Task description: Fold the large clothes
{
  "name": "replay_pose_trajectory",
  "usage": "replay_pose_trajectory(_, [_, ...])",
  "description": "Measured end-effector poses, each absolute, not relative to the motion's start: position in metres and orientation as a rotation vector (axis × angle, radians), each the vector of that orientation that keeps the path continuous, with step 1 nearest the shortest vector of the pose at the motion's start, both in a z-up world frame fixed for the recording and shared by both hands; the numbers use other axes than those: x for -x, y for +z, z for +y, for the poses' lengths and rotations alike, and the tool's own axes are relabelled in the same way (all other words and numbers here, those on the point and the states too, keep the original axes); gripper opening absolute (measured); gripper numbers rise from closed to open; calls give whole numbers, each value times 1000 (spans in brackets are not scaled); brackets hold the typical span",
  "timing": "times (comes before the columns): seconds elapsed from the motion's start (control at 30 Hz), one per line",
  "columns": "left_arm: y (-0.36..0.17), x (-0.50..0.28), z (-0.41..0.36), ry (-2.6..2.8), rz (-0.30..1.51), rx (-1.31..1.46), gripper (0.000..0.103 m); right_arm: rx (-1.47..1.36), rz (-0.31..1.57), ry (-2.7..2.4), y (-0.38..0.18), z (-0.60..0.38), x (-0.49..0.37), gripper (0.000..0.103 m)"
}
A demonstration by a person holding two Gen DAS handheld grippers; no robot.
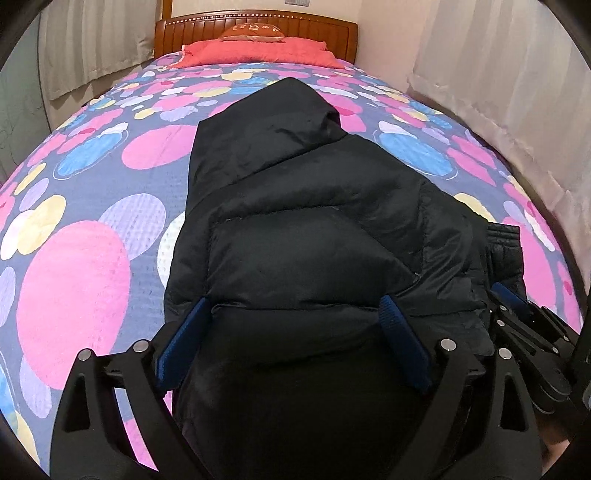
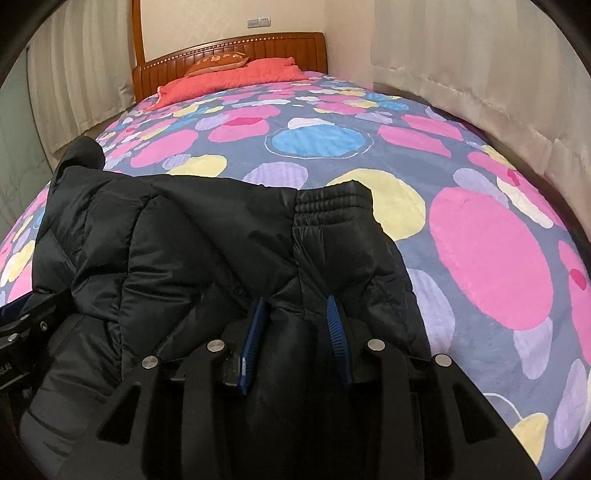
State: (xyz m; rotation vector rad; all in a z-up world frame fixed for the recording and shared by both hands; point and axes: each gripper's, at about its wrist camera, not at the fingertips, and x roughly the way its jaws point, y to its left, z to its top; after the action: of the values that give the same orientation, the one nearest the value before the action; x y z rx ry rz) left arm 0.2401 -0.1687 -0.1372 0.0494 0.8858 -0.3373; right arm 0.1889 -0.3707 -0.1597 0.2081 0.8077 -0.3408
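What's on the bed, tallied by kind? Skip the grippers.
Black puffer jacket: 1
Folded coral-red quilt: 1
Orange cushion with lettering: 1
Total: 3, all lying on the circle-patterned bedspread.

Both wrist views close, angled down; share jacket (image 1: 314, 206), bed (image 1: 92, 277).
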Motion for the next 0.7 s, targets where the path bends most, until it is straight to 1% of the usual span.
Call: replay_pose_trajectory(0.7, [-146,-241,-173,-329,852,-68,92,-176,791,-376,-167,-368,-192,34])
